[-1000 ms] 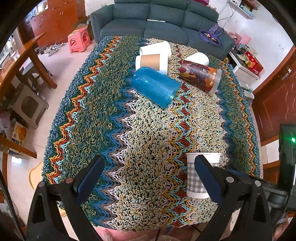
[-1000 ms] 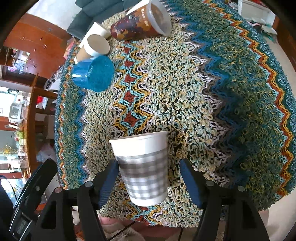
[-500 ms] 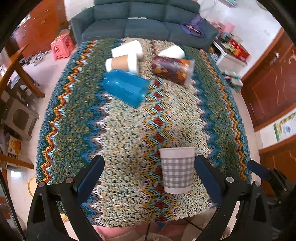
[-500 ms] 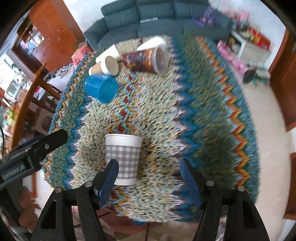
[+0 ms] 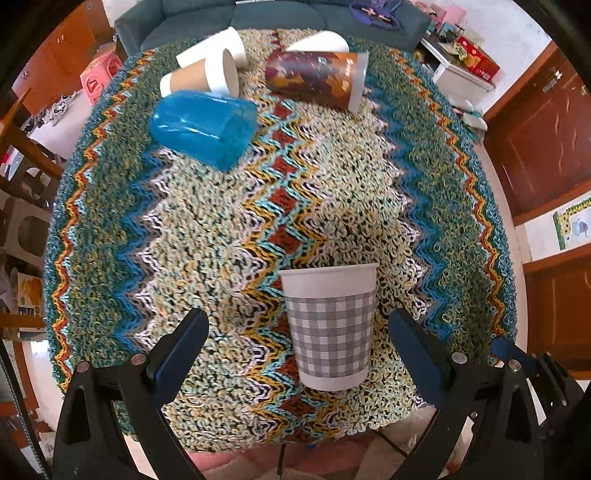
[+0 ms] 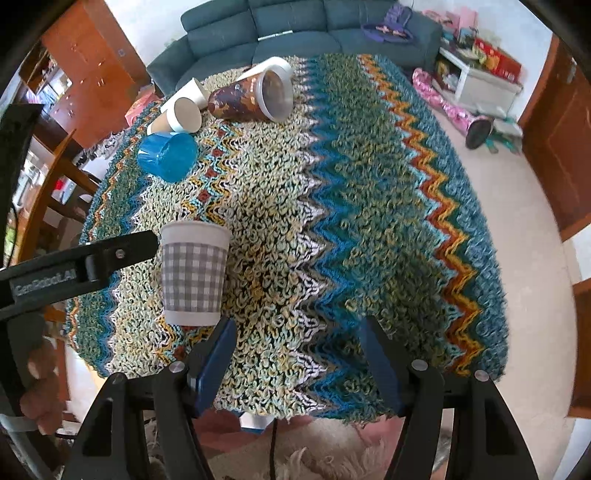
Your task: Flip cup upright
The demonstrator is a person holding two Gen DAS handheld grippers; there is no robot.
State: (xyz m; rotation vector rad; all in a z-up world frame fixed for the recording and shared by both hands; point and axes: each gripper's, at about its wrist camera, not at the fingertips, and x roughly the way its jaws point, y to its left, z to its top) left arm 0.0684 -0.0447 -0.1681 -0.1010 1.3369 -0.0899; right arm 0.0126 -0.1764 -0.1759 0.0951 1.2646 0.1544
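Observation:
A grey checked paper cup stands upright near the front edge of the table, also in the right wrist view. My left gripper is open, its fingers on either side of the cup and not touching it. My right gripper is open and empty, to the right of the cup and back from it. A blue cup, a brown-sleeved paper cup, a white cup and a dark printed cup lie on their sides at the far end.
A knitted zigzag cloth covers the table. A dark sofa stands behind it. Wooden chairs are on the left, wooden doors on the right. The left gripper's arm reaches in beside the cup.
My right gripper has let go of the checked cup and pulled back to the right. My left gripper has moved right and now brackets the standing cup.

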